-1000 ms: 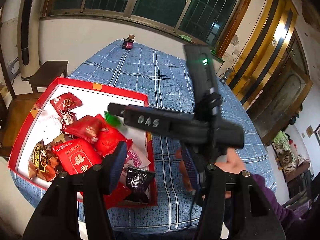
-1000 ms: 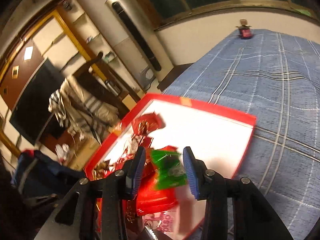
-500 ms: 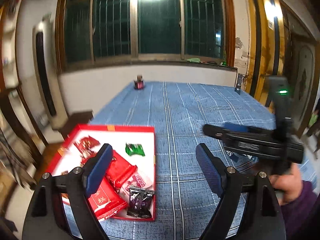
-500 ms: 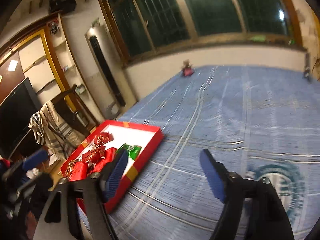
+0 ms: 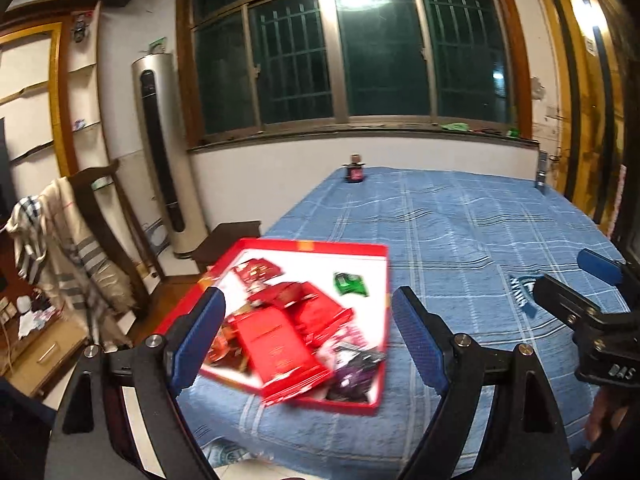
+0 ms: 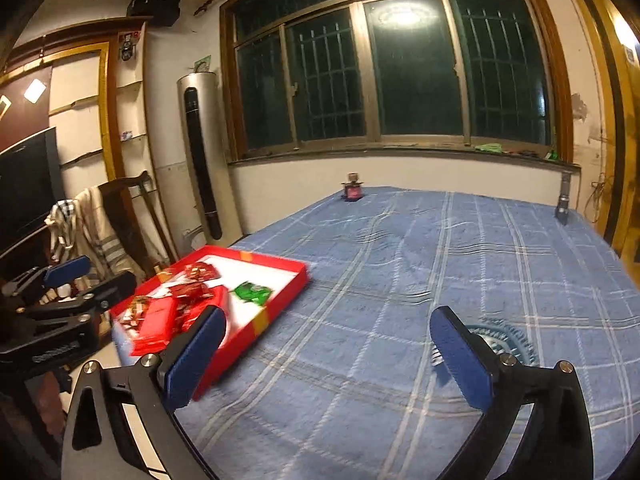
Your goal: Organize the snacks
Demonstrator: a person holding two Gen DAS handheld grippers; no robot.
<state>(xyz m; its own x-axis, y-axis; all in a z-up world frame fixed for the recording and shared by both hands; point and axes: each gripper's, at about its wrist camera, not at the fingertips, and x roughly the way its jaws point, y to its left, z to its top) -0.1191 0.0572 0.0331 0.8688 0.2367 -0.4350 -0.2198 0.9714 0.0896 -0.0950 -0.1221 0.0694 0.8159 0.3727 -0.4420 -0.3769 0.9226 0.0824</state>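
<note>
While both grippers hang over the blue checked cloth (image 6: 400,280), one red tray (image 5: 312,246) at the table's left corner holds a blurred heap of red packets (image 5: 280,336), one green packet (image 5: 351,284) and one dark packet (image 5: 354,372). The left gripper (image 5: 310,336) frames the heap with fingers apart, touching nothing; the right gripper (image 6: 326,354), whose jaws have just been opening, stands wide and empty right of the tray. No writing on the packets is readable.

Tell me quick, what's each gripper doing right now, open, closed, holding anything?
Left gripper: open, holding nothing; jaws have just been opening.
Right gripper: open wide, holding nothing; jaws have just been opening.
</note>
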